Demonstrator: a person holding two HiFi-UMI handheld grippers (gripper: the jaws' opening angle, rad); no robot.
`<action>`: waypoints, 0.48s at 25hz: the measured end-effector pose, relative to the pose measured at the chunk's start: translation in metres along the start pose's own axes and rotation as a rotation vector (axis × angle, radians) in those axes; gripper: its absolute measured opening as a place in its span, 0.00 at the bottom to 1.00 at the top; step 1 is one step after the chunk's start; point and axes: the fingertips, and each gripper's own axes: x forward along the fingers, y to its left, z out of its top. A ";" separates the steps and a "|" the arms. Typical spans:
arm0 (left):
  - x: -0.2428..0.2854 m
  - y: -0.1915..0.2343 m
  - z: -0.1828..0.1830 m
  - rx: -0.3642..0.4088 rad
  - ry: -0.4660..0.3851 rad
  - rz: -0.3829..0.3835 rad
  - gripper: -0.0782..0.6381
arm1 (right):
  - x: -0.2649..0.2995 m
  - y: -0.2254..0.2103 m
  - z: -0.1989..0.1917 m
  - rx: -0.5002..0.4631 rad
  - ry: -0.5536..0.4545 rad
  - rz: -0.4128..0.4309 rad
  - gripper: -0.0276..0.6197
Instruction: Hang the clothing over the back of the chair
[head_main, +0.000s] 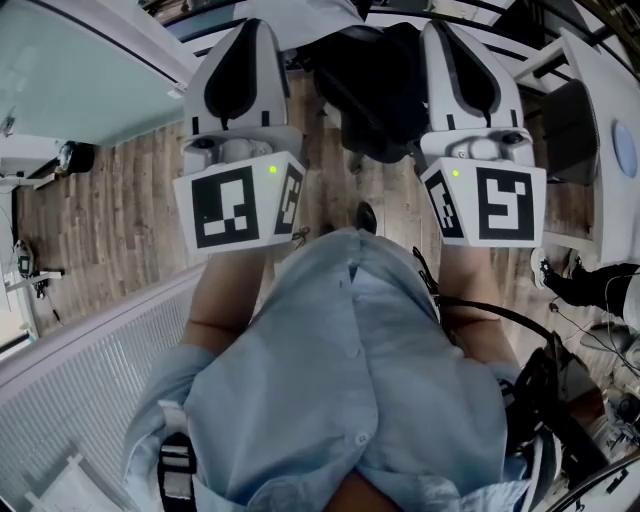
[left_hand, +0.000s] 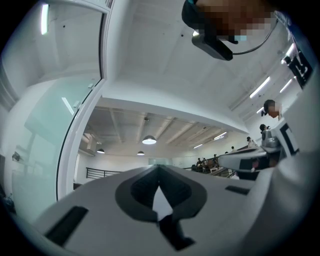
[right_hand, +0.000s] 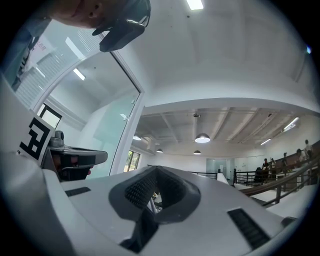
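Our left gripper (left_hand: 159, 172) is clenched on nothing. The dark chair (head_main: 372, 90) stands ahead and below, midway between both grippers, neither nearer. We cannot pick out any clothing on it. Our right gripper (right_hand: 156, 176) is clenched and empty too. Only the head view shows the chair; both gripper views look up at the ceiling.

Floor (head_main: 120, 190) is wood plank, visible grain, pretty matt. The shirt (head_main: 330, 380) is light-blue woven cloth, soft and creased. The left gripper (left_hand: 159, 169) and right gripper (right_hand: 156, 170) are smooth white plastic with a slight sheen. The right one's pads (right_hand: 136, 192) look dark, matt and nubbly. Chair (head_main: 375, 90) is matt black, glass wall (head_main: 70, 70) frosted.
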 end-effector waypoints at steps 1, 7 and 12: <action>0.001 -0.001 0.000 0.001 0.000 0.001 0.13 | 0.000 0.000 0.000 -0.002 0.001 0.000 0.06; 0.006 -0.005 -0.005 0.007 0.010 0.003 0.13 | 0.001 -0.002 -0.002 0.012 -0.003 0.012 0.06; 0.010 -0.009 -0.007 0.014 0.016 0.006 0.13 | 0.002 -0.005 -0.005 0.023 -0.004 0.019 0.06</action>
